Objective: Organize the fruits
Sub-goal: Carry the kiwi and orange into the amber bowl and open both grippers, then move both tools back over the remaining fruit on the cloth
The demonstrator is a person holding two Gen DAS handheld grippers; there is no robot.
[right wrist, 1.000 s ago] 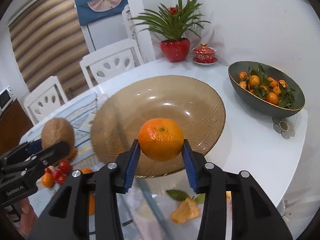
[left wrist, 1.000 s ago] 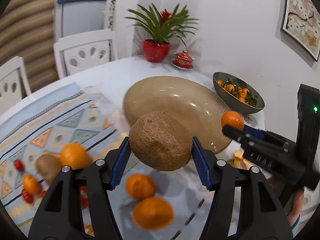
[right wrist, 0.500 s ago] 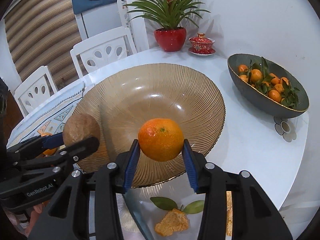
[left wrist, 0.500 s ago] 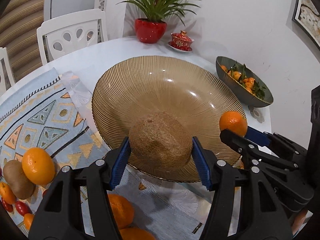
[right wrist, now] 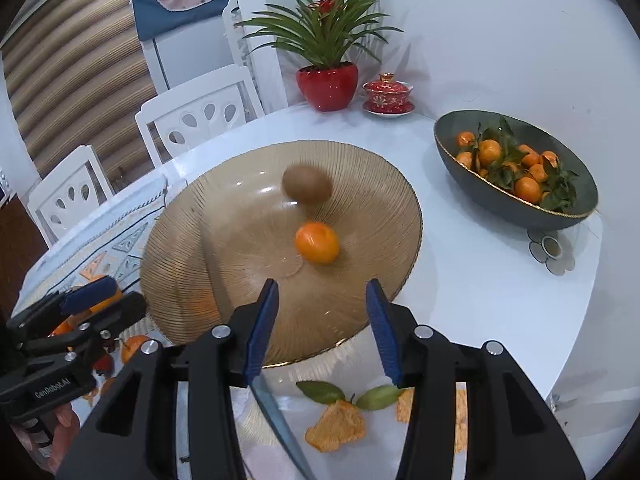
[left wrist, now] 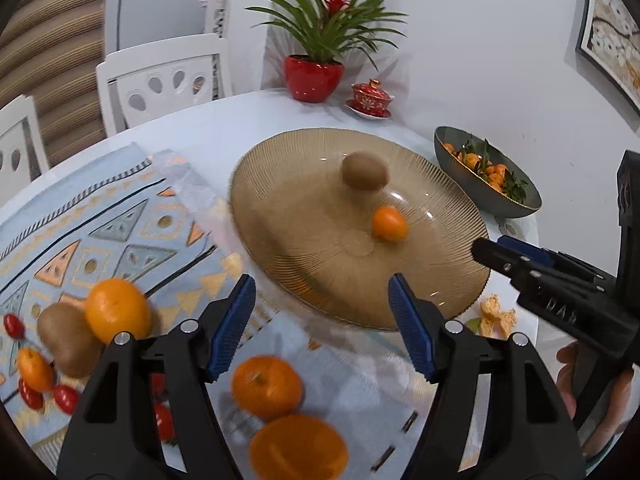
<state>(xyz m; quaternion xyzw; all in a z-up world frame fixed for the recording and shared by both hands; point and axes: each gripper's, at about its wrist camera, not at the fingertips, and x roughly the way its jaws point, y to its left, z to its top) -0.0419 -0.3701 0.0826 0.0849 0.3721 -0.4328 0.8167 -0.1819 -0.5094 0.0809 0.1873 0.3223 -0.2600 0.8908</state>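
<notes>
Both your grippers are empty right now: the left gripper [left wrist: 322,312] has its blue pads spread wide with nothing between them, and the right gripper [right wrist: 322,320] is parted about as far, also touching nothing. You look to be between pickups, with one round of fruit delivered and the next still to fetch.

Nearest your left gripper, on the patterned placemat [left wrist: 80,236], lie two oranges [left wrist: 267,387] just below the pads, blurred in the left wrist view. Further left sit another orange [left wrist: 118,310] touching a kiwi [left wrist: 68,340], with small red tomatoes [left wrist: 64,398] around them. Your next move, I judge, is to swing back over this cluster and close on one piece; the round oranges may roll, so centre the pads first.

Beyond the fingertips, the amber glass bowl [right wrist: 192,248] holds a brown kiwi fruit [right wrist: 307,183] toward its far side and a delivered orange [right wrist: 317,242] near the centre, close together but apart. Farther right, the dark bowl of tangerines [right wrist: 472,184] stands well apart
</notes>
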